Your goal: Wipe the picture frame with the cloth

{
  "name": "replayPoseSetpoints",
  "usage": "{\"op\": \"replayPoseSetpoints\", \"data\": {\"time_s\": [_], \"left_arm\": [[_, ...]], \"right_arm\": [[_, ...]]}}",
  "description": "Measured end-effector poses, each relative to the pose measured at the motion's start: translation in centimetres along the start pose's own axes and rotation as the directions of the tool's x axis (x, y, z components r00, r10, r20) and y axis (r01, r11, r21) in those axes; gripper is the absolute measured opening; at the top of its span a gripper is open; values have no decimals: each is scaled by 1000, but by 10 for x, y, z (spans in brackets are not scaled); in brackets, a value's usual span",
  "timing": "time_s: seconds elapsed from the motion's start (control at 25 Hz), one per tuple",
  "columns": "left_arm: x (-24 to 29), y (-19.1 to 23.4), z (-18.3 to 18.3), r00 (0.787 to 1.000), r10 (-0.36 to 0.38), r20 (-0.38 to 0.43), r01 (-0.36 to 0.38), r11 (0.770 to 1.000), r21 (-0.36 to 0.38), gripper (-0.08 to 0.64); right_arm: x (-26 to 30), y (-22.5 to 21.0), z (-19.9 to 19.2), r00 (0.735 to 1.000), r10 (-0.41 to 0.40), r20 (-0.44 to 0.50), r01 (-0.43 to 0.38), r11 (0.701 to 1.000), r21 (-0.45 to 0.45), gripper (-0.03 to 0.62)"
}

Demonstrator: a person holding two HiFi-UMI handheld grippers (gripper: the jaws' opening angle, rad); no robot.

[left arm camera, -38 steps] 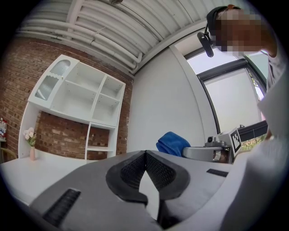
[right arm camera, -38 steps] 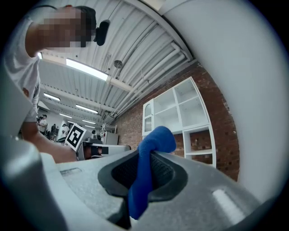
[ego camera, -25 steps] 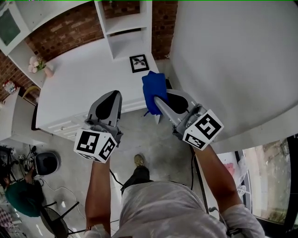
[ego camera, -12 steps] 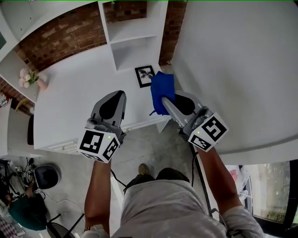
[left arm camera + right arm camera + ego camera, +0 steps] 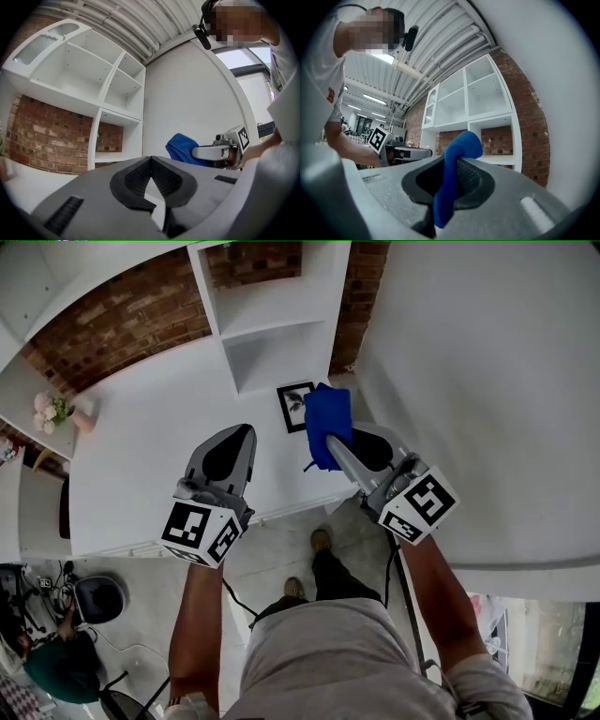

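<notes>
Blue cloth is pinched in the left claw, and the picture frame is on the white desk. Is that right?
Not quite: the right gripper view shows the blue cloth pinched in the right claw, while the left claw is shut on nothing. The picture frame is on the white desk, as said.

Your left gripper [image 5: 149, 161] sits low in front of the white shelf unit [image 5: 100, 101], its jaws pressed together with nothing between them. To the right of the shelf unit, your right gripper [image 5: 197, 152] carries a bunched blue cloth [image 5: 180, 146] at its tip, set against a plain white wall [image 5: 187, 93]. Red brick wall [image 5: 37, 140] shows through the shelf unit's lower openings.
</notes>
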State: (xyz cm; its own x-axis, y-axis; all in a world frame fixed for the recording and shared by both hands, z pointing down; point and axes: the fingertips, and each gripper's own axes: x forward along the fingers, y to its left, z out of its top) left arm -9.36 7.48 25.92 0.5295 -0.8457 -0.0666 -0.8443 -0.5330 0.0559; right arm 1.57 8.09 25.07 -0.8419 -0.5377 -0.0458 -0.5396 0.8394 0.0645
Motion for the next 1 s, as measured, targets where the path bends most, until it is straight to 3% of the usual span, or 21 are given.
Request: {"op": "replayPoseSetpoints", "data": {"time_s": [0.24,0.64,0.84,1.0], "left_arm": [[43,26,-19,999,36,-35,-36,999,10,0],[114,60,-47,990,100,-95,-101,995,-6,0],[137,77,-72,975,146,-168,-156,986,-51,0],[147,87,-99,960,139,-244,-167,981,-95,0]], "right_arm": [[31,-42,-22,999,48,-18,-49,999,-25,48],[72,-113,-50,990,137,-21,-136,990,33,48],[87,-137,-69,986,161,-52,-157,985,70,48],[100,-149,-89,984,158,-81,-148,982,118,48]]}}
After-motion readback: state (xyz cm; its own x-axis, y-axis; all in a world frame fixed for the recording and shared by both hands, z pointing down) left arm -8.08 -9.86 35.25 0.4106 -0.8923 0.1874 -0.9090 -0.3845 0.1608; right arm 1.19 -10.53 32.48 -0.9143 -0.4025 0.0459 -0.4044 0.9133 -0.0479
